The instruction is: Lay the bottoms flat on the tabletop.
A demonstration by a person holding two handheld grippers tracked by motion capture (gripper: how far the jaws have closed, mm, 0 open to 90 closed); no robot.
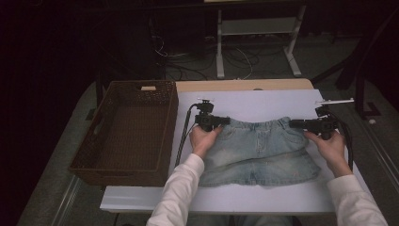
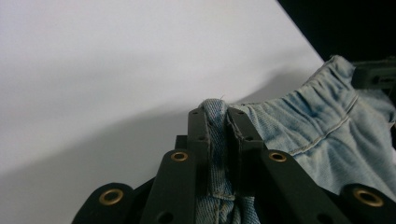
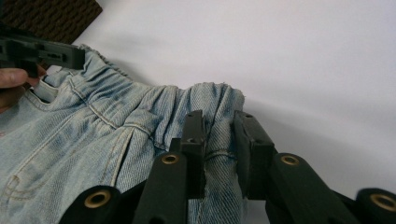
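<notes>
A light blue denim skirt [image 1: 259, 150] lies flat on the white table [image 1: 263, 101], waistband at the far side. My left gripper [image 1: 225, 121] is shut on the waistband's left corner; in the left gripper view the jaws [image 2: 217, 116] pinch a fold of denim [image 2: 317, 126]. At the waistband's right corner my right gripper [image 1: 292, 124] holds the fabric. In the right gripper view its jaws [image 3: 218, 119] stand around a bunched fold of the skirt [image 3: 84, 140]. The left gripper [image 3: 42, 53] and a hand appear across the skirt there.
A dark brown wicker basket [image 1: 173, 117] stands left of the skirt, its inside bare. Its corner [image 3: 51, 16] shows in the right gripper view. Bare white table surrounds the skirt. Beyond the table are a dark floor, cables and a white frame [image 1: 256, 28].
</notes>
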